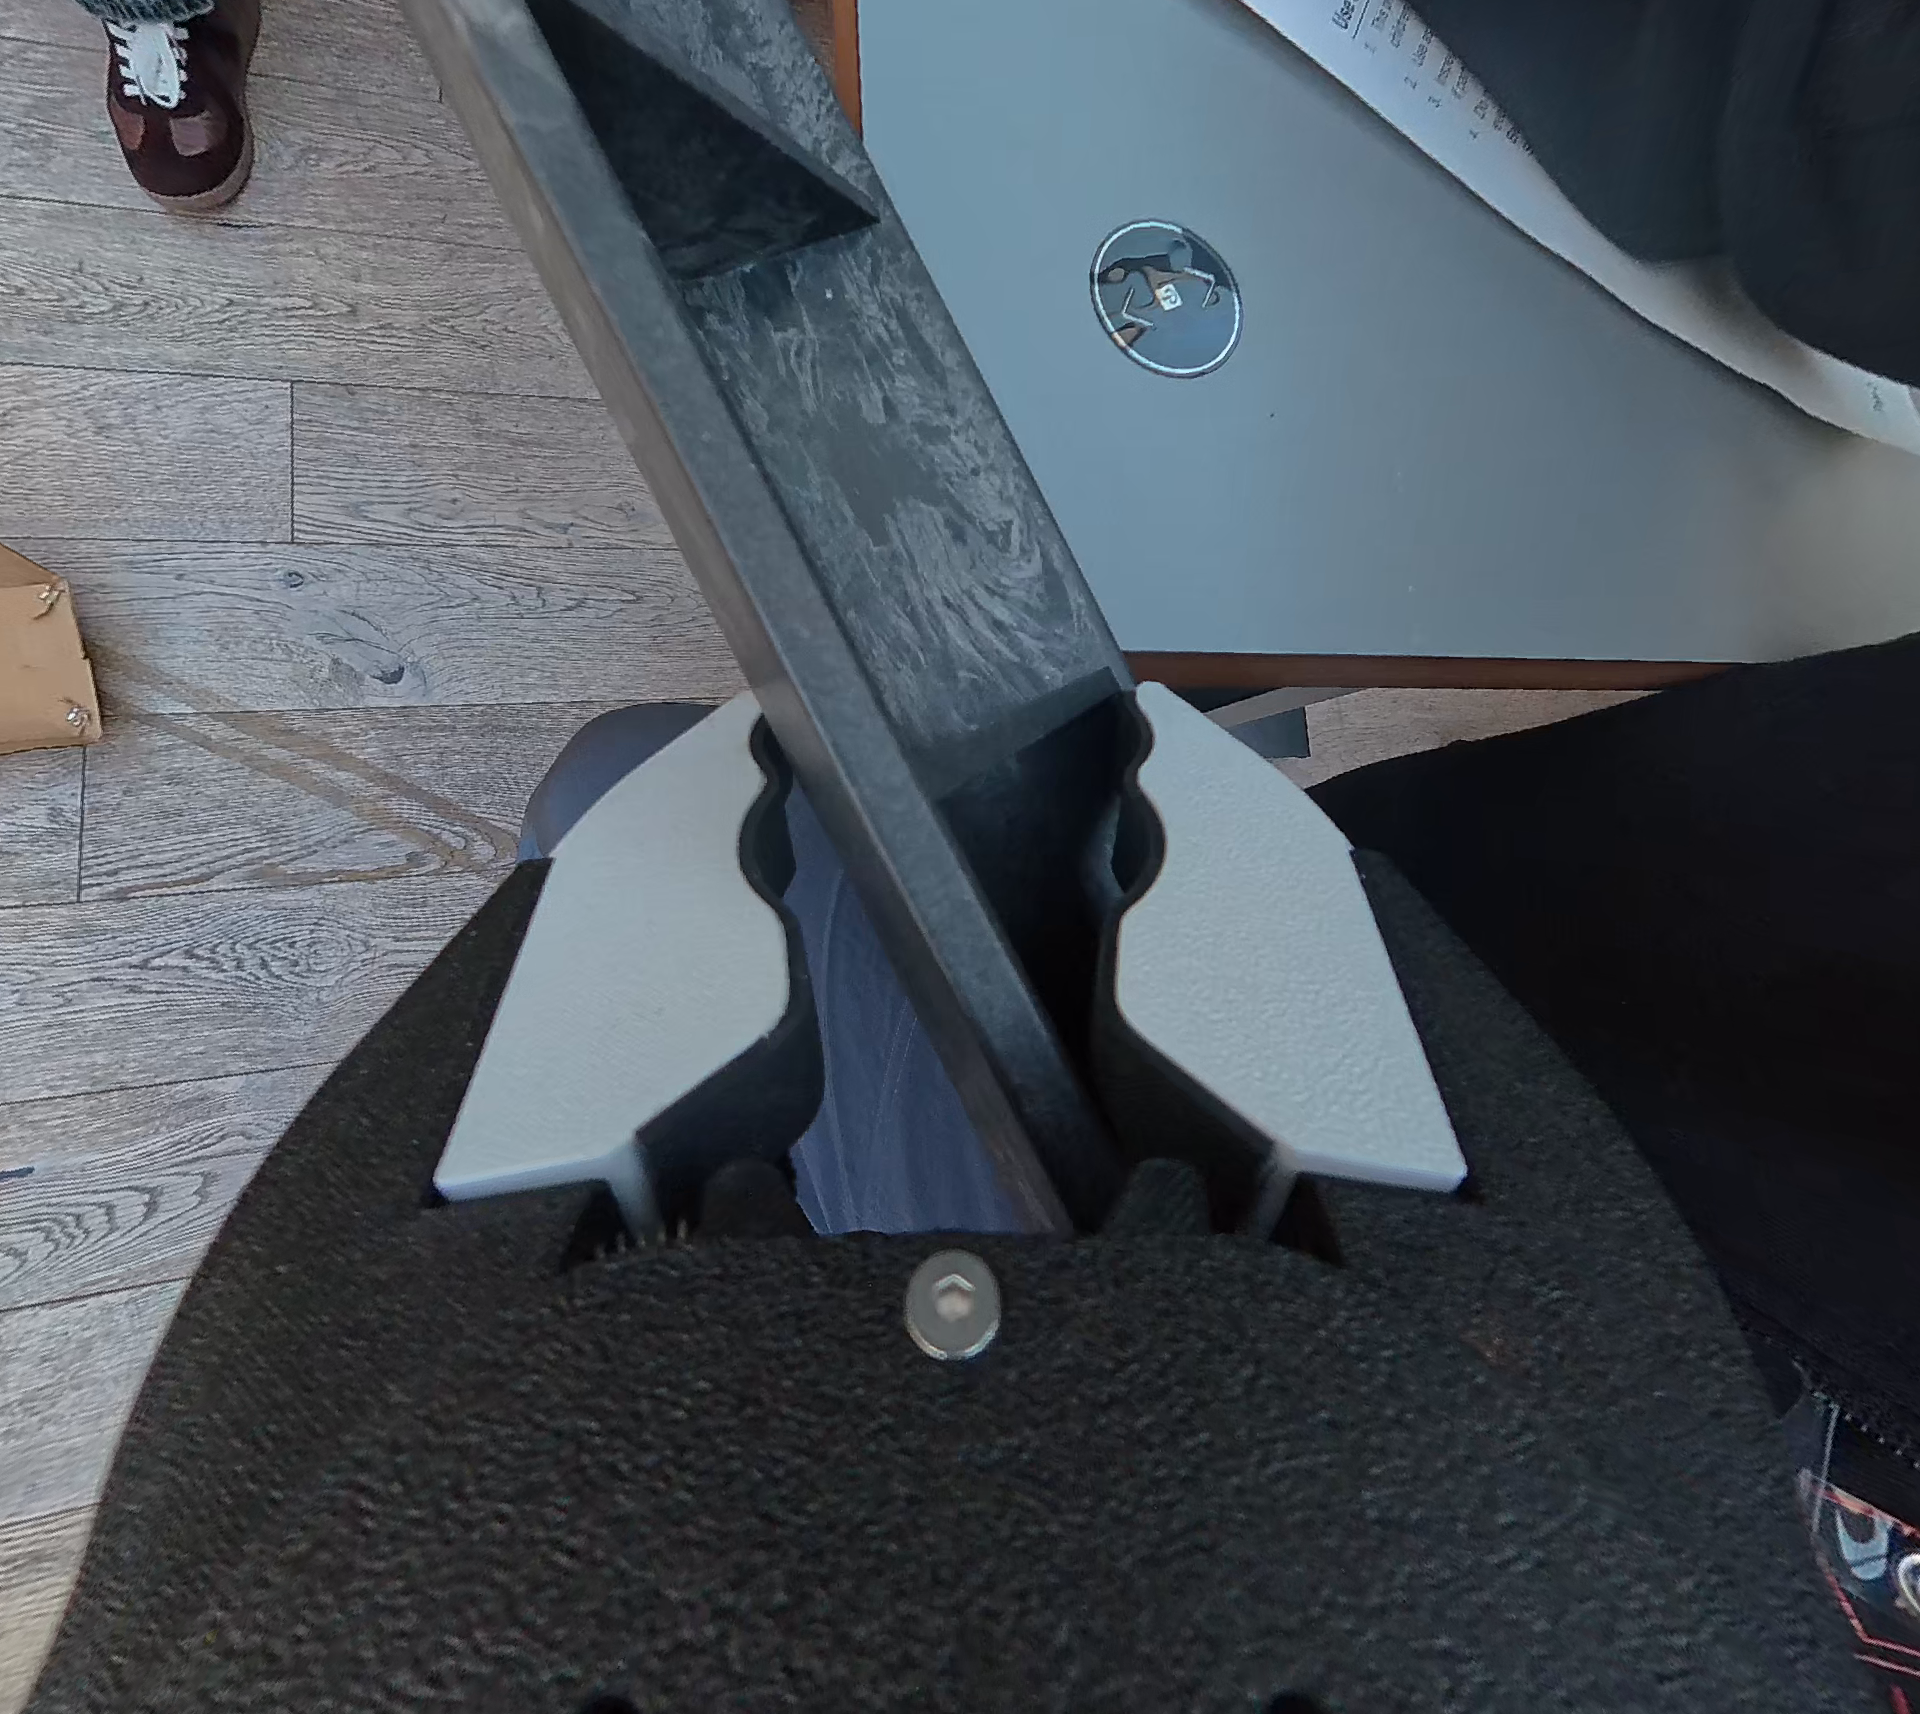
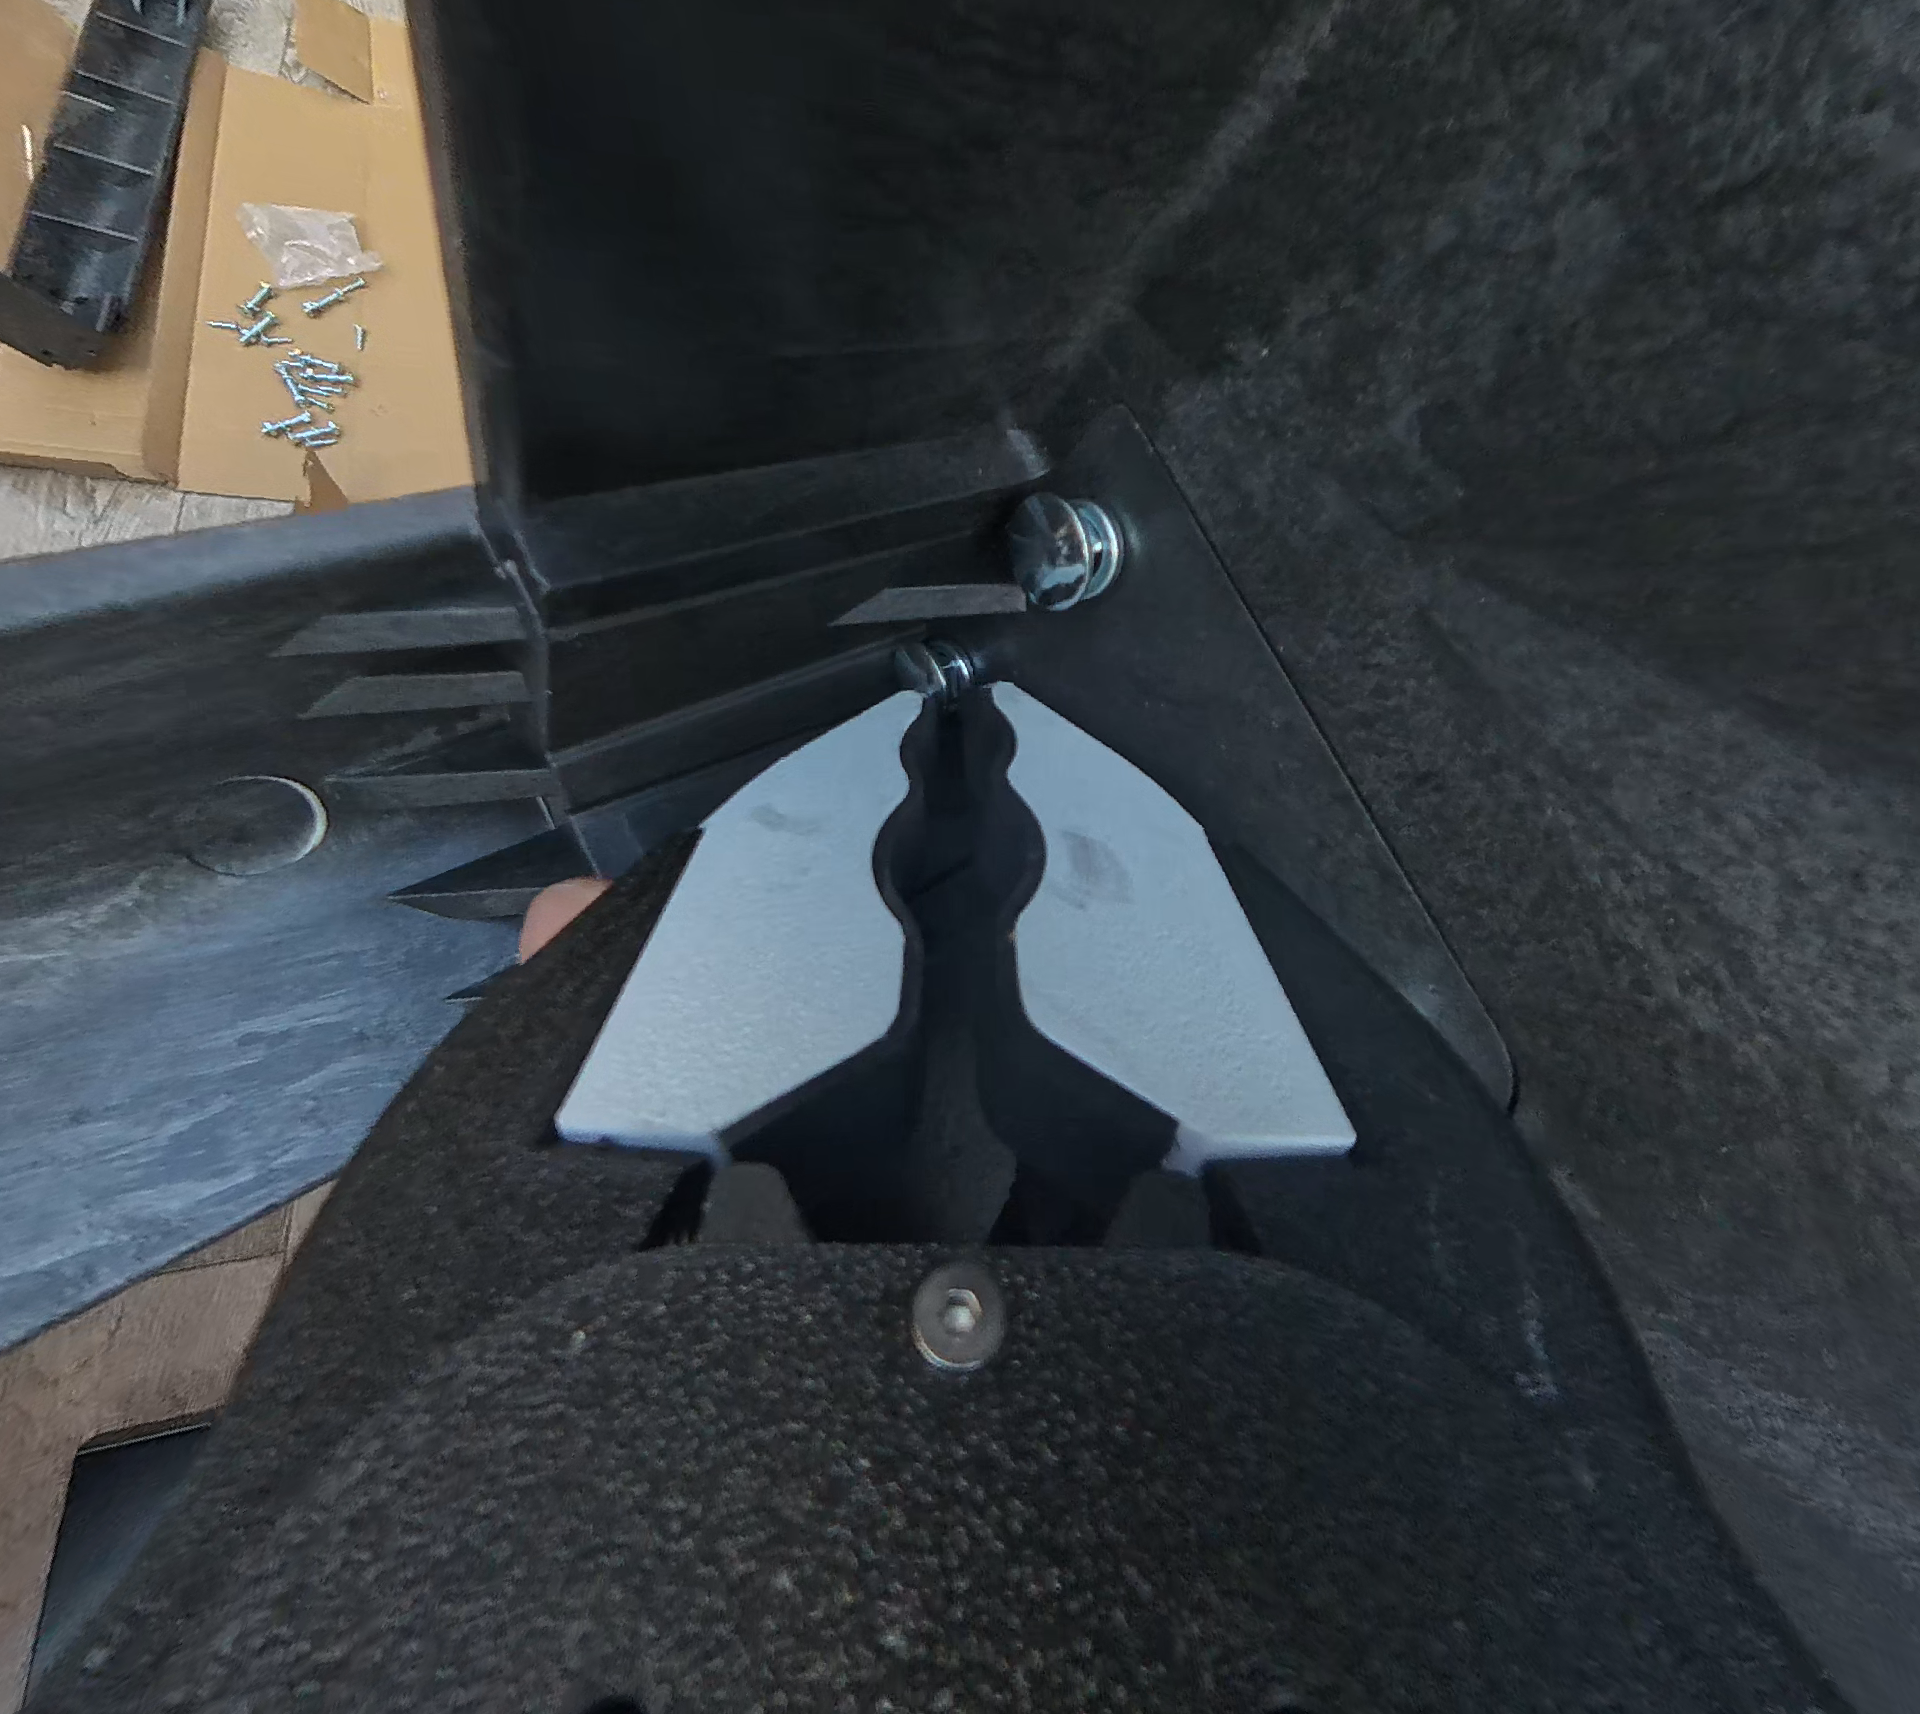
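Your right gripper (image 2: 954, 708) has its jaws pinched narrow on a small screw (image 2: 932, 670) at the black bracket (image 2: 1226, 729); it could twist free. Your left gripper (image 1: 951, 734) clamps the black plastic beam (image 1: 831, 521), which runs skewed through the jaws and could pivot.

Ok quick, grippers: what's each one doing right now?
Left gripper: jaws spread around a black plastic beam, apparently clamping it.
Right gripper: nearly shut, tips pinching a small silver screw at the black bracket.
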{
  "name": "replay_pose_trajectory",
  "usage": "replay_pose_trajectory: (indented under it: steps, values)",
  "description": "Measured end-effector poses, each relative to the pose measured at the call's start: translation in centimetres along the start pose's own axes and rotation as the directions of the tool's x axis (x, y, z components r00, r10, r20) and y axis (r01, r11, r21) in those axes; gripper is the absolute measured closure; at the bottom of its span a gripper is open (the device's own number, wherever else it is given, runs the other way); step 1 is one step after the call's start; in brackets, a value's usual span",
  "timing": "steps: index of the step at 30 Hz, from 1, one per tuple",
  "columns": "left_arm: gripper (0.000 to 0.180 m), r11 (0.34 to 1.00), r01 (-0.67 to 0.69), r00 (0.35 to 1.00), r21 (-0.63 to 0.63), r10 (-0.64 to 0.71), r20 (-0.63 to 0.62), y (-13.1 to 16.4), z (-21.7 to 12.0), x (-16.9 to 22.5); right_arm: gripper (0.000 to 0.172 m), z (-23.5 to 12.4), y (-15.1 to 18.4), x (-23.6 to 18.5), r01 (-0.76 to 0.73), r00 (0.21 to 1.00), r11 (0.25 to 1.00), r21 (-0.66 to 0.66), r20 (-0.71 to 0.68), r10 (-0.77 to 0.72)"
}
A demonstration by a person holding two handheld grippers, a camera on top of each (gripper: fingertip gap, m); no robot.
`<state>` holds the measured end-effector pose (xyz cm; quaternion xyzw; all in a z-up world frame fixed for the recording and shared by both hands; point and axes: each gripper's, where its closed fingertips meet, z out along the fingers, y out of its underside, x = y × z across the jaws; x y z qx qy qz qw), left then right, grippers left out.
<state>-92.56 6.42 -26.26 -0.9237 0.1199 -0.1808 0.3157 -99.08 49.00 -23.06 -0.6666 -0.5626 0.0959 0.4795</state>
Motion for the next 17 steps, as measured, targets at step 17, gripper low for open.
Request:
replay_pose_trajectory:
  steps: [17]
  values:
    - [0.119, 1.0, -0.004, 1.0, -0.004, 0.004, -0.004, 0.01, 0.02, 0.02, 0.167, -0.07, -0.21, -0.25, 0.037, 0.999, 0.999, 0.001, 0.002, -0.037]
